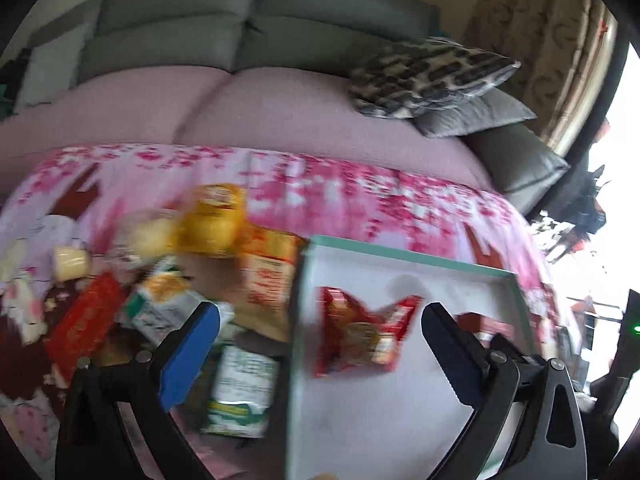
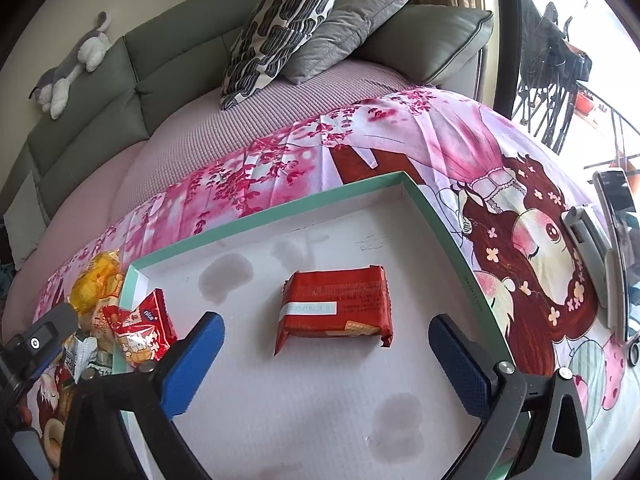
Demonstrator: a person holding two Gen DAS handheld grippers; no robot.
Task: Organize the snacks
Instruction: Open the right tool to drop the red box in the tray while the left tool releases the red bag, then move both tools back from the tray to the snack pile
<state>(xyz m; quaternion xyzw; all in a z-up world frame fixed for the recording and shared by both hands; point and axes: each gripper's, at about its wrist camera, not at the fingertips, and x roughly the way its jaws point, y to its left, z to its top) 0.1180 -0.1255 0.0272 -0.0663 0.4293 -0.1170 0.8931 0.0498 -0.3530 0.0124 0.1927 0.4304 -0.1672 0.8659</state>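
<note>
- The red biscuit pack [image 2: 334,306] lies flat near the middle of the white tray floor, clear of the tray [image 2: 280,204] walls, with nothing to correct there
- The red crinkled snack bag [image 1: 362,330] sits just inside the tray's left wall, near the pile
- The right gripper [image 2: 326,344] stands wide open and empty, its blue pads on either side of the biscuit pack without touching it
- The left gripper [image 1: 320,338] is also spread wide and holds nothing, above the tray's left edge
- Remaining snacks, among them a yellow bag [image 1: 214,220] and a green-and-white packet [image 1: 244,392], are heaped on the pink cloth [image 2: 400,136] just left of the tray
- My judgement: take one packet at a time, gripping across its flat body, and set it beside the others rather than stacking
</note>
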